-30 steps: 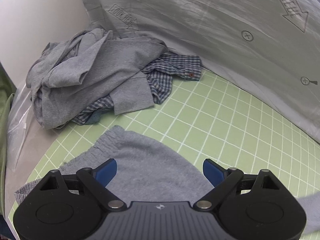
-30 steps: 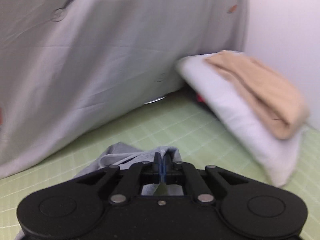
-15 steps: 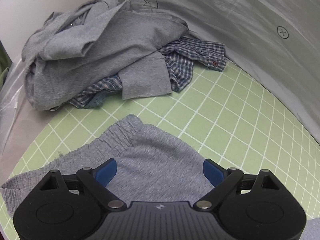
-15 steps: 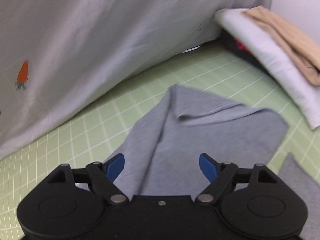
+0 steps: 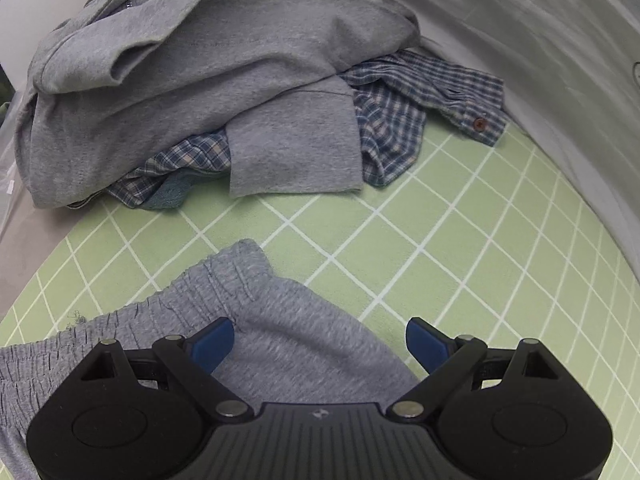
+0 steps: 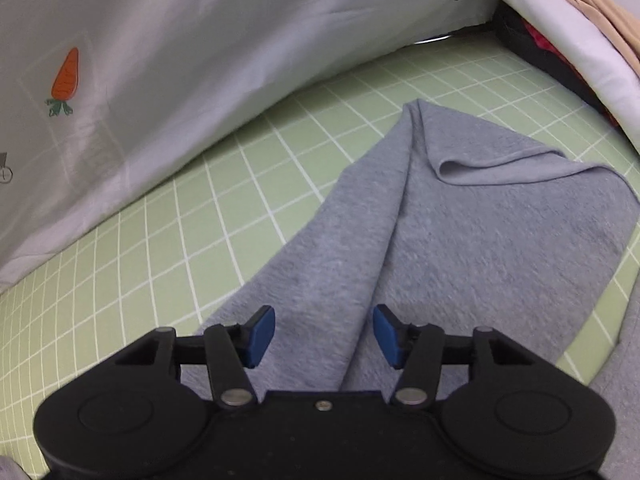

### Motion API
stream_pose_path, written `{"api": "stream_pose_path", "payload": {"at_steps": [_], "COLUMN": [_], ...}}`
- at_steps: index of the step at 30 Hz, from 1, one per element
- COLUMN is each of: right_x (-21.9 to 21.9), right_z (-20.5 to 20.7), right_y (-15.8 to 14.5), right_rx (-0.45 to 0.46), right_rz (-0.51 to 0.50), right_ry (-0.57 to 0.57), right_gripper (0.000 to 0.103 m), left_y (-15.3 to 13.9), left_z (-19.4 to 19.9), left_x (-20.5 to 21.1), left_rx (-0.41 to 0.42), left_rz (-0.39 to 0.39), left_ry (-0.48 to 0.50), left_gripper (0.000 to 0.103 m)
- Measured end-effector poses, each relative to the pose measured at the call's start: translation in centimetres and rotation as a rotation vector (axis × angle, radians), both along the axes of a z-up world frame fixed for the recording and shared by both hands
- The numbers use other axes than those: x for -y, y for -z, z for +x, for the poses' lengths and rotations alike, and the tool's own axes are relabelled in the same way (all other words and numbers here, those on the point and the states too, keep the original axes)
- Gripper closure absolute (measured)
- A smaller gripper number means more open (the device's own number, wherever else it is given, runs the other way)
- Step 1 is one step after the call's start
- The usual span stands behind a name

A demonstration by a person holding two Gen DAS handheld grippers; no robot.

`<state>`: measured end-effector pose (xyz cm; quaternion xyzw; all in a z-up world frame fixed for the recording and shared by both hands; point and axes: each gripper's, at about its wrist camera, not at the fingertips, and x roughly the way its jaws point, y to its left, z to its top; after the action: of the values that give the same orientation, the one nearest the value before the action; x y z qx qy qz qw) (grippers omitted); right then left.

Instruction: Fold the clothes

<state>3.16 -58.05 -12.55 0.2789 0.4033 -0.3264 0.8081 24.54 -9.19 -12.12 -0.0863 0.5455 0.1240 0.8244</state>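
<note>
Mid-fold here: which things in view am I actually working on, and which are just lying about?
In hand:
- grey shorts, spread on the green grid mat
- left gripper and right gripper, both open over them

Lying about:
- heap of grey and checked clothes
- folded stack
- carrot-print sheet

The right gripper (image 6: pixel 324 334) hangs with jaws wide apart over grey shorts (image 6: pixel 460 232) spread on the green grid mat (image 6: pixel 160 240); folded clothes (image 6: pixel 572 36) sit at two o'clock.

No words or numbers can be read. The pale grey hanging sheet (image 6: pixel 192 52) shows a small orange carrot picture (image 6: pixel 65 76).
</note>
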Motion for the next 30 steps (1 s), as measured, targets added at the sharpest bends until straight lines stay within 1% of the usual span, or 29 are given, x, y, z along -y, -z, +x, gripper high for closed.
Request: {"api": "stream_pose_path", "payload": {"at_steps": [1, 2, 3, 4, 5, 6, 7, 8, 10, 12, 13, 15, 16, 17, 18, 19, 20, 21, 22, 23, 24, 25, 26, 28, 29, 30], "right_x": [0.0, 0.1, 0.1, 0.2, 0.2, 0.3, 0.3, 0.4, 0.5, 0.6, 1.2, 2.2, 2.1, 1.9, 1.7, 1.5, 0.9, 0.4, -0.2, -0.8, -1.1, -1.5, -1.9, -2.6, -3.0, -3.4], "right_z": [0.2, 0.4, 0.6, 0.8, 1.0, 1.2, 1.4, 1.6, 2.0, 2.4, 2.9, 4.4, 5.3, 6.2, 7.1, 7.9, 7.5, 7.2, 6.9, 6.5, 5.0, 3.4, 1.9, -1.1, -2.6, -4.1], "right_y": [-0.3, -0.7, -1.0, -1.4, -1.7, -2.1, -2.4, -2.8, -3.4, -4.2, -4.9, -5.8, -5.9, -5.9, -6.0, -6.1, -6.0, -5.9, -5.8, -5.6, -5.3, -5.0, -4.7, -4.0, -3.7, -3.4], "right_rx": [0.006, 0.012, 0.018, 0.024, 0.03, 0.035, 0.041, 0.047, 0.059, 0.073, 0.117, 0.235, 0.241, 0.247, 0.252, 0.256, 0.239, 0.222, 0.204, 0.187, 0.17, 0.153, 0.135, 0.101, 0.084, 0.067], "right_rz": [-0.006, -0.013, -0.019, -0.025, -0.032, -0.038, -0.044, -0.051, -0.064, -0.076, -0.07, -0.063, -0.073, -0.083, -0.093, -0.103, -0.105, -0.107, -0.11, -0.111, -0.099, -0.087, -0.075, -0.05, -0.038, -0.027], "right_ry": [-0.014, -0.027, -0.041, -0.055, -0.068, -0.082, -0.096, -0.11, -0.137, -0.163, -0.158, -0.155, -0.156, -0.157, -0.158, -0.16, -0.167, -0.173, -0.18, -0.186, -0.183, -0.179, -0.175, -0.168, -0.165, -0.161], "right_gripper": [0.05, 0.053, 0.064, 0.079, 0.091, 0.102, 0.102, 0.102, 0.102, 0.102, 0.102, 0.102, 0.101, 0.099, 0.076, 0.046, 0.04, 0.04, 0.038, 0.035, 0.027, 0.023, 0.021, 0.011, 0.01, 0.005], "left_y": [0.2, 0.3, 0.2, 0.2, 0.1, -0.2, -0.5, -1.0, -1.8, -3.0, -3.5, -4.4, -4.6, -4.7, -4.8, -5.0, -5.1, -5.1, -5.2, -5.2, -5.1, -5.0, -5.0, -4.8, -5.0, -5.2], "left_z": [0.2, 0.4, 0.4, 0.3, 0.3, 0.1, 0.1, 0.2, 0.4, 0.7, 0.9, 1.2, 1.3, 1.3, 1.2, 1.2, 1.2, 0.9, 0.3, -0.3, -0.9, -1.6, -2.4, -4.1, -5.1, -6.4], "left_x": [0.1, 0.1, 0.0, -0.1, -0.3, -0.8, -1.6, -2.6, -4.8, -6.9, -8.0, -10.0, -10.5, -10.6, -10.6, -10.7, -10.8, -10.7, -10.3, -10.0, -9.5, -8.9, -8.3, -6.8, -6.0, -5.0], "left_rx": [-0.008, -0.012, -0.014, -0.015, -0.009, 0.006, 0.024, 0.046, 0.089, 0.154, 0.193, 0.274, 0.295, 0.29, 0.285, 0.281, 0.276, 0.282, 0.291, 0.283, 0.268, 0.253, 0.236, 0.194, 0.179, 0.174], "left_rz": [0.007, 0.021, 0.041, 0.062, 0.08, 0.094, 0.093, 0.073, 0.034, 0.022, 0.008, -0.05, -0.062, -0.052, -0.042, -0.032, -0.022, -0.019, -0.028, -0.04, -0.048, -0.054, -0.061, -0.086, -0.1, -0.112], "left_ry": [-0.008, -0.02, -0.035, -0.05, -0.07, -0.096, -0.12, -0.141, -0.183, -0.218, -0.236, -0.278, -0.293, -0.301, -0.309, -0.317, -0.324, -0.316, -0.285, -0.251, -0.228, -0.211, -0.194, -0.145, -0.116, -0.082], "left_gripper": [0.011, 0.016, 0.02, 0.033, 0.052, 0.066, 0.102, 0.102, 0.102, 0.102, 0.102, 0.101, 0.091, 0.071, 0.058, 0.032, 0.021, 0.021, 0.019, 0.015, 0.014, 0.014, 0.014, 0.014, 0.014, 0.014]}}
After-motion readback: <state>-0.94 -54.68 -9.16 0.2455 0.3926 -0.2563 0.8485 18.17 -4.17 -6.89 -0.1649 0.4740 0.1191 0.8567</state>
